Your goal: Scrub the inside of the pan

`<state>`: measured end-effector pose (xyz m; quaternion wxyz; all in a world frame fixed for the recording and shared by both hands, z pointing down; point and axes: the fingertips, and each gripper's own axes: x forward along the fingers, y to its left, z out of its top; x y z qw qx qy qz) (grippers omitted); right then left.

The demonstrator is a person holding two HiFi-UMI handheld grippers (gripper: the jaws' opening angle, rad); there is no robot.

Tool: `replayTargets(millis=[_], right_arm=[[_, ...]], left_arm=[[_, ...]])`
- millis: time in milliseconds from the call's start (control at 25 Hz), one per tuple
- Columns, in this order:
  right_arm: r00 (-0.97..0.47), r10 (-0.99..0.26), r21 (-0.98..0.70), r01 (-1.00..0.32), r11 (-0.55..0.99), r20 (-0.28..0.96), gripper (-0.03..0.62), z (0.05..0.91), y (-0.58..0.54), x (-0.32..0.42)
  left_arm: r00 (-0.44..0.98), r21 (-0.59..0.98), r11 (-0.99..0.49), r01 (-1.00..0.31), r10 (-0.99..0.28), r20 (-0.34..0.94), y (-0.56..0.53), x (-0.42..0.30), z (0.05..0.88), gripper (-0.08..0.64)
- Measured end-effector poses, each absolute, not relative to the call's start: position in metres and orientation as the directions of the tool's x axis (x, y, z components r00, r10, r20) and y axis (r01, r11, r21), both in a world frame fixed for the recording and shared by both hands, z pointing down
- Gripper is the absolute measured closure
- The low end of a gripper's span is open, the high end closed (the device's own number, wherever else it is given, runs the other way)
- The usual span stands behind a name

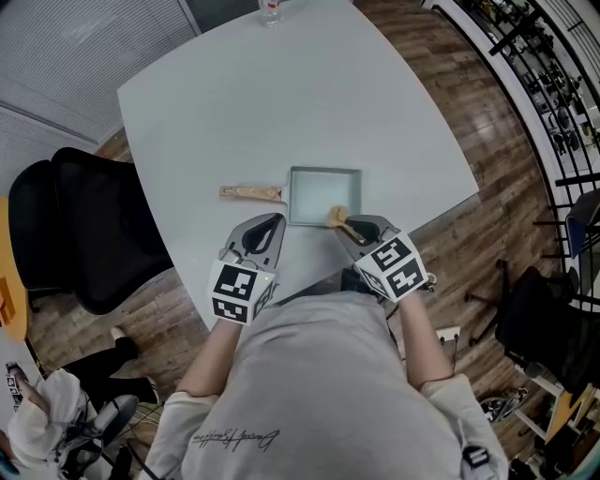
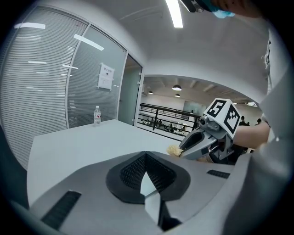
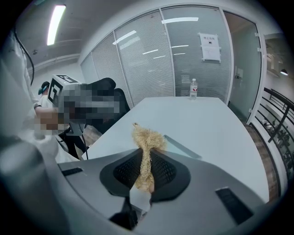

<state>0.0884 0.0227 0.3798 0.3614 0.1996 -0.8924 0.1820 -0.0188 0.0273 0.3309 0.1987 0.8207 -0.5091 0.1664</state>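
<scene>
A square grey pan [image 1: 323, 194] with a wooden handle [image 1: 250, 193] pointing left lies on the pale table [image 1: 281, 103], just beyond both grippers. My right gripper [image 1: 349, 225] is shut on a tan fibre scrubber [image 1: 337, 217], whose tuft hangs over the pan's near right corner. In the right gripper view the scrubber [image 3: 146, 151] is pinched between the jaws and a strip of the pan's rim [image 3: 183, 147] shows beyond it. My left gripper [image 1: 274, 223] is shut and empty, a little short of the pan's near left corner; its jaws [image 2: 146, 172] meet with nothing between them.
A clear water bottle [image 1: 271, 11] stands at the table's far edge. Black office chairs [image 1: 89, 225] sit left of the table, and another chair [image 1: 553, 323] is at the right. A railing [image 1: 539, 66] runs along the right over the wooden floor.
</scene>
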Motion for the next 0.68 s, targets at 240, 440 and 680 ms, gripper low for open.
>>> replayTargets(millis=[240,440,680], right_arm=[[-0.660,-0.219,-0.179,-0.480,0.859,0.718,0.528,0.378,0.023,0.089],[-0.663,-0.218,-0.176,-0.474,0.863,0.716,0.528,0.375,0.028,0.094],[-0.659,-0.215,-0.176,-0.474,0.863,0.721,0.528,0.377,0.029,0.089]], left_arm=[[0.434,0.162,-0.409,-0.898,-0.765,0.475,0.027,-0.015,0.330,0.549],[0.440,0.153,-0.421,-0.894,-0.760,0.478,0.033,-0.008,0.328,0.549],[0.444,0.157,-0.424,-0.892,-0.756,0.481,0.033,-0.014,0.329,0.549]])
